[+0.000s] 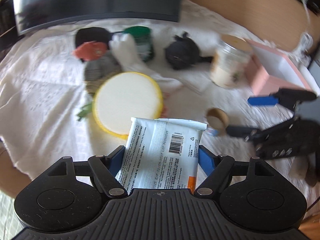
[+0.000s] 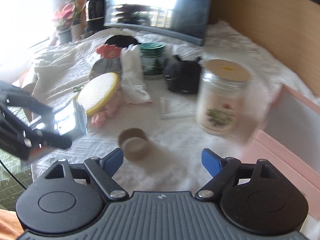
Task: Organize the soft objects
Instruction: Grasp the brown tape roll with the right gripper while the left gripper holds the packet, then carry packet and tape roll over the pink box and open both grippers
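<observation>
My left gripper (image 1: pixel 162 150) is shut on a white wipes pack (image 1: pixel 160 140), barcode side up, held above the white cloth-covered table (image 1: pixel 40 84). The right wrist view shows that gripper (image 2: pixel 62 126) at the left edge with the pack (image 2: pixel 70 118). My right gripper (image 2: pixel 163 160) stands open with nothing gripped; a small brown cup (image 2: pixel 134 142) lies on its side just beyond its left finger. A white sock (image 2: pixel 130 76), a black plush (image 2: pixel 182 76), a pink cloth (image 2: pixel 104 114) and an orange soft toy (image 2: pixel 108 52) lie farther back.
An open pink box (image 2: pixel 290 120) stands at the right edge. A glass jar (image 2: pixel 222 96) with a tan lid stands beside it, and a green tin (image 2: pixel 153 60) farther back. A yellow-rimmed round lid (image 2: pixel 98 92) leans on the cloths. A monitor (image 2: pixel 160 10) closes the back.
</observation>
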